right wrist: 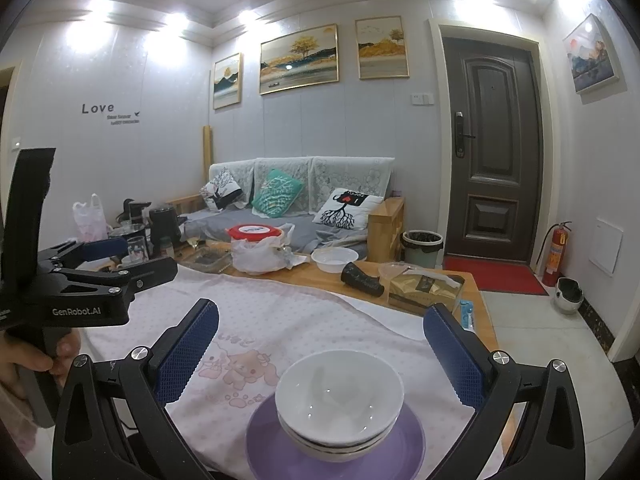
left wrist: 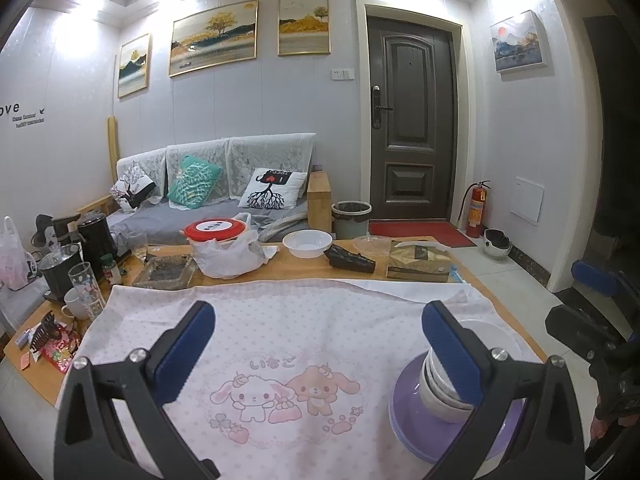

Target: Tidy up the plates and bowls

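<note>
White bowls [right wrist: 339, 400], nested in a stack, sit on the purple plates [right wrist: 280, 452] on my pink bunny-print cloth [right wrist: 304, 320], near the table's right side. My right gripper [right wrist: 320, 344] hovers above them with its jaws spread wide, holding nothing. My left gripper [left wrist: 320, 340] is spread open too, empty, over the cloth's cartoon print just left of the stack. Clutter lines the wooden table [left wrist: 296, 266] beyond.
</note>
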Available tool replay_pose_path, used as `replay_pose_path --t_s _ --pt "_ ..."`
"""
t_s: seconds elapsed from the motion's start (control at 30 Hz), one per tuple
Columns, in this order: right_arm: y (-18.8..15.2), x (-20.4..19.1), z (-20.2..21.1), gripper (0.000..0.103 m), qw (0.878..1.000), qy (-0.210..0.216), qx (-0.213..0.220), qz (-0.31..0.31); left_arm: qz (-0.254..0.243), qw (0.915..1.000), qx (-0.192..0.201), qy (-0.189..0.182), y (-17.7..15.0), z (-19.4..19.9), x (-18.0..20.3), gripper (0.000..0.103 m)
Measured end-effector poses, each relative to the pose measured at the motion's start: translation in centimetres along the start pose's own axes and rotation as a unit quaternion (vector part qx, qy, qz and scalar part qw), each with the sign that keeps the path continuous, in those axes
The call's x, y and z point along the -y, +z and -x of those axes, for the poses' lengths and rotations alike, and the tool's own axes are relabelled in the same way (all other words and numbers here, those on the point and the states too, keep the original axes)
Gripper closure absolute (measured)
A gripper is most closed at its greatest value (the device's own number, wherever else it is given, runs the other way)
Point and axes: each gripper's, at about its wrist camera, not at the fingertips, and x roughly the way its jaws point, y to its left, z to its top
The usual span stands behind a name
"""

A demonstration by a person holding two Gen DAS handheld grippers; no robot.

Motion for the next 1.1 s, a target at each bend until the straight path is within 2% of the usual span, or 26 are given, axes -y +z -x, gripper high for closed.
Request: replay_pose_path --t_s 1.1 --pt "0.57 0.21 0.37 0.001 1.000 -0.001 0.006 0.005 0.000 1.0000 0.010 -0.001 0.43 0.54 0.33 0.000"
